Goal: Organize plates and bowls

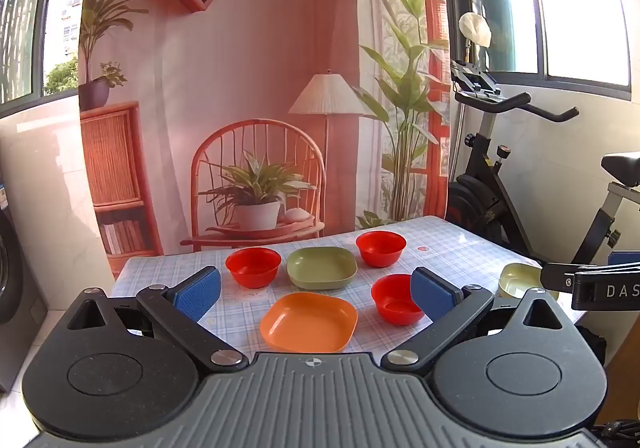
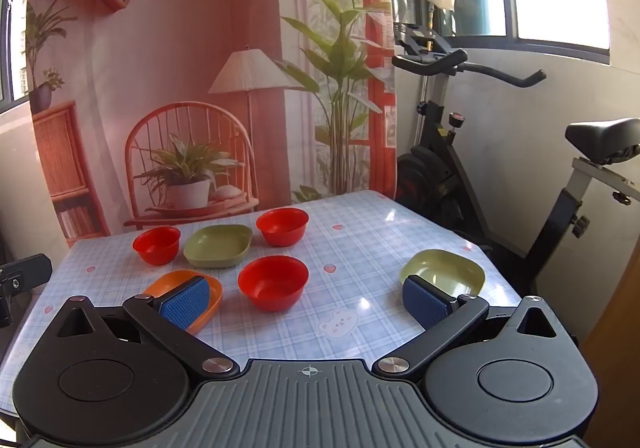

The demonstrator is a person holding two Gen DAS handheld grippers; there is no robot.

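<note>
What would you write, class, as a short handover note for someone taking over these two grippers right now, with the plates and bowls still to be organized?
Left gripper: open, empty, above the near edge of the table.
Right gripper: open, empty, also short of the dishes.
Three red bowls: back left, back right, front middle.
Plates: the green plate sits between the back bowls, the orange plate is front left, and the pale green plate sits alone by the right edge.
Done: nothing stacked; every dish stands apart.
Left: probably nest the bowls together and stack the plates.
</note>
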